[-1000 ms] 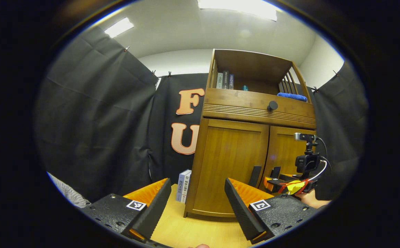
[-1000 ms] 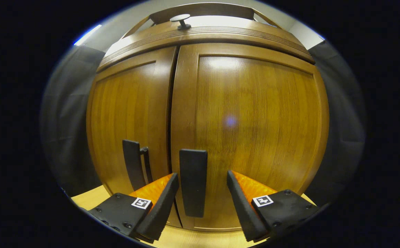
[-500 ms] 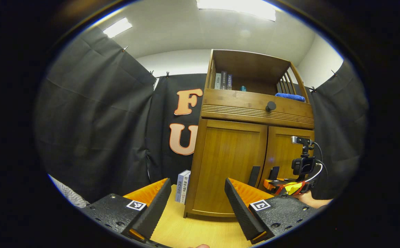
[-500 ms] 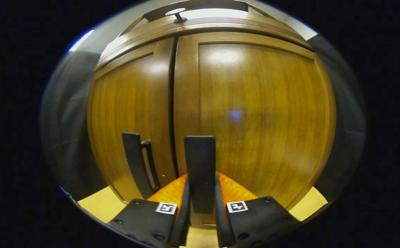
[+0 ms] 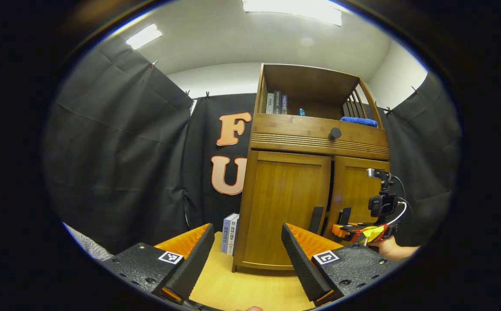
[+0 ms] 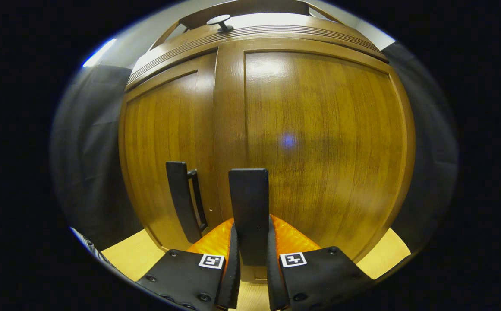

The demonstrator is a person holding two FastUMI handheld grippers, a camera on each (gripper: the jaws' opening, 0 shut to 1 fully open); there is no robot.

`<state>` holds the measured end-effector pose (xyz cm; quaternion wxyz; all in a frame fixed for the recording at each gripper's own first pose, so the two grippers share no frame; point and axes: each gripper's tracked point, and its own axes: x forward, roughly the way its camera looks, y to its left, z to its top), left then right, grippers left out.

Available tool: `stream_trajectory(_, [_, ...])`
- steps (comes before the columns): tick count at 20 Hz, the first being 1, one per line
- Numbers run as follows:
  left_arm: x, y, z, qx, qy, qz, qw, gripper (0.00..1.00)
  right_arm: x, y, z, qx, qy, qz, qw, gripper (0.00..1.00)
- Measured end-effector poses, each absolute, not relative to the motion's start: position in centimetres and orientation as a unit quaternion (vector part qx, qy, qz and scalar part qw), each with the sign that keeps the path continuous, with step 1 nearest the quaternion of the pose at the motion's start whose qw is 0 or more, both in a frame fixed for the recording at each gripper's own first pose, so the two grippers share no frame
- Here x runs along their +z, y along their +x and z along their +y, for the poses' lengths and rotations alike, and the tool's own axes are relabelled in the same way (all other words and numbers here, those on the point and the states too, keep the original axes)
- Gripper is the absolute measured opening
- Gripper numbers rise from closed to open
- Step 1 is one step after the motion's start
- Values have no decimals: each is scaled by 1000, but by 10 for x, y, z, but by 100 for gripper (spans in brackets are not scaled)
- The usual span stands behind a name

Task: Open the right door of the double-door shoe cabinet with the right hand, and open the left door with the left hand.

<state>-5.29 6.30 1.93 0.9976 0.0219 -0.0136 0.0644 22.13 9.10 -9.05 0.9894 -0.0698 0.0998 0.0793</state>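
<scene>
The shoe cabinet (image 5: 310,207) stands on the pale wood table (image 5: 250,289) ahead of me, and its right door (image 6: 319,142) sits a little proud of the left door (image 6: 164,147), with a dark gap between them in the left gripper view. My right claw (image 6: 251,259) is clamped on the right door's black handle (image 6: 249,207), both fingers pressing its sides. The left door's handle (image 6: 181,198) stands free just beside it. My left claw (image 5: 248,255) is spread wide and holds nothing, well back from the cabinet and low over the table. Beyond it I see my right claw (image 5: 343,228) at the door, with my hand (image 5: 390,248) behind it. Books (image 5: 230,233) lean at the cabinet's left foot. A round knob (image 5: 335,133) sits on the drawer front above the doors, and a blue cloth (image 5: 359,121) lies on the open shelf.
</scene>
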Motion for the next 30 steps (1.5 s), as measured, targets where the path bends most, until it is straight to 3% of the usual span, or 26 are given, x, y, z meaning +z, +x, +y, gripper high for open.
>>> stream_trajectory(2, [16, -55, 61, 61, 19, -11, 998, 98, -88, 207, 88, 82, -69, 100, 989, 38])
stream_trajectory(3, [15, -56, 61, 59, 19, -10, 998, 98, -87, 201, 86, 85, -71, 98, 989, 30])
stream_trajectory(4, [14, -55, 59, 56, 19, -10, 998, 98, -86, 198, 85, 88, -69, 94, 989, 38])
stream_trajectory(10, [5, -52, 43, 33, 17, -1, 999, 94, -78, 167, 69, 74, -69, 87, 991, 34])
stream_trajectory(15, [-1, -42, 24, 7, 17, 4, 1000, 95, -70, 147, 50, 54, -67, 85, 993, 34])
stream_trajectory(16, [-3, -40, 21, 3, 18, 5, 1000, 95, -69, 145, 48, 49, -66, 84, 993, 38])
stream_trajectory(20, [-6, -33, 6, -16, 9, 6, 1000, 92, -63, 138, 37, 23, -61, 80, 995, 29])
stream_trajectory(21, [-7, -31, 3, -21, 7, 6, 1000, 91, -62, 136, 34, 18, -60, 80, 995, 37])
stream_trajectory(22, [-7, -29, 0, -25, 6, 7, 1000, 95, -62, 134, 31, 15, -59, 81, 995, 35])
stream_trajectory(26, [-13, -25, -6, -33, 5, 6, 999, 95, -61, 126, 23, 0, -59, 85, 995, 29])
stream_trajectory(28, [-16, -22, -8, -36, 3, 10, 999, 98, -57, 124, 19, -5, -69, 81, 994, 37])
stream_trajectory(30, [-18, -20, -8, -36, 2, 10, 999, 94, -56, 122, 11, -12, -79, 80, 994, 29])
